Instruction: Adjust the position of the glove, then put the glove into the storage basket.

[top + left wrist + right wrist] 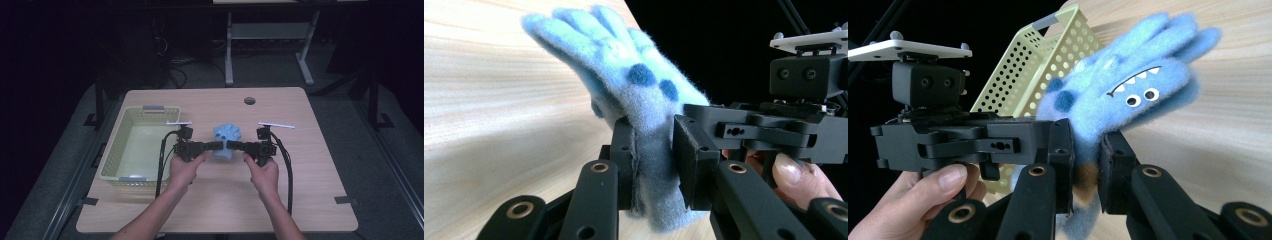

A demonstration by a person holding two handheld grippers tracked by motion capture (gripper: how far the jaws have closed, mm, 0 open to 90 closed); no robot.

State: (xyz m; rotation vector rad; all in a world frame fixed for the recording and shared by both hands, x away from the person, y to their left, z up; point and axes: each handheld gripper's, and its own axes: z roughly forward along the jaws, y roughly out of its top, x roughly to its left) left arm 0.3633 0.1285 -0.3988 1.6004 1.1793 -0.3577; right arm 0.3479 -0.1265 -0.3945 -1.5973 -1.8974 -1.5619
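You hold a fuzzy blue monster glove (226, 140) between your two grippers, above the middle of the wooden table (300, 195), just right of the yellow perforated basket (114, 150). Your left gripper (218, 146) comes in from the left and your right gripper (231, 145) from the right, so their tips nearly meet at the glove's cuff end. In the left gripper view the jaws are closed tight on the glove (634, 95) near the cuff, with the fabric squeezed thin between the pads. In the right gripper view the jaws pinch the same lower part of the glove (1128, 95), where a bit of brown shows between the pads. There is bare tabletop in front of your hands toward the near edge, more to the right of the right gripper, and a clear strip beyond the glove up to the round cable hole (249, 100) by the far edge. The basket sits along the table's left edge, close beside your left hand (186, 167); it looks empty, with grey handles at its near and far ends. The glove's long axis runs from the pinched cuff toward the far edge, fingers pointing away from you. Its face side, with white teeth and two eyes, turns toward the right gripper; the side with dark blue spots turns toward the left gripper.
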